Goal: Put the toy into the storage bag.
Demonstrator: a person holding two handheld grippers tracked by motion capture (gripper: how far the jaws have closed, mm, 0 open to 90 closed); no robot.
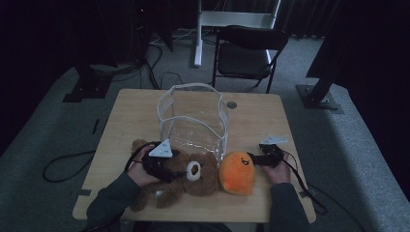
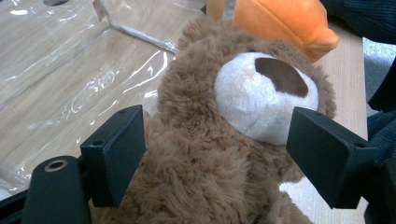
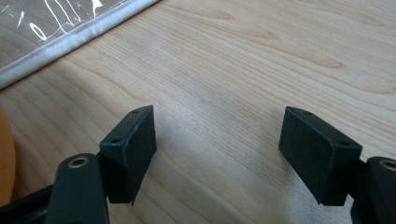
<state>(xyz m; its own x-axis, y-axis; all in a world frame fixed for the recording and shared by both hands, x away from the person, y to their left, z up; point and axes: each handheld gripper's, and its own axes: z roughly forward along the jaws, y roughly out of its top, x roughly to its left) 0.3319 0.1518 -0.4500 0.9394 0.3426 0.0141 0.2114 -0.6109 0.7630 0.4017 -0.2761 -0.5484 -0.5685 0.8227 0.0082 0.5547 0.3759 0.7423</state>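
Wooden tabletop (image 1: pixel 130 121) is carrying a clear bag (image 1: pixel 193 118), teddy bear (image 1: pixel 193 179) and orange plush (image 1: pixel 237 172). Left tool (image 2: pixel 215 154) is straddling the bear, jaws wide; right tool (image 3: pixel 217 154) is gaping, empty, beside the plush.

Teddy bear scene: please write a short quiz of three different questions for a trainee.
1. True or false: the left gripper has its fingers pressed shut on the teddy bear.
2. Which toy lies beside the bear's head: (a) an orange plush, (b) a blue ball?
3. What stands on the table behind the bear?

Key: 1 false, the fingers stand open around it; 2 a; 3 a clear plastic bag.
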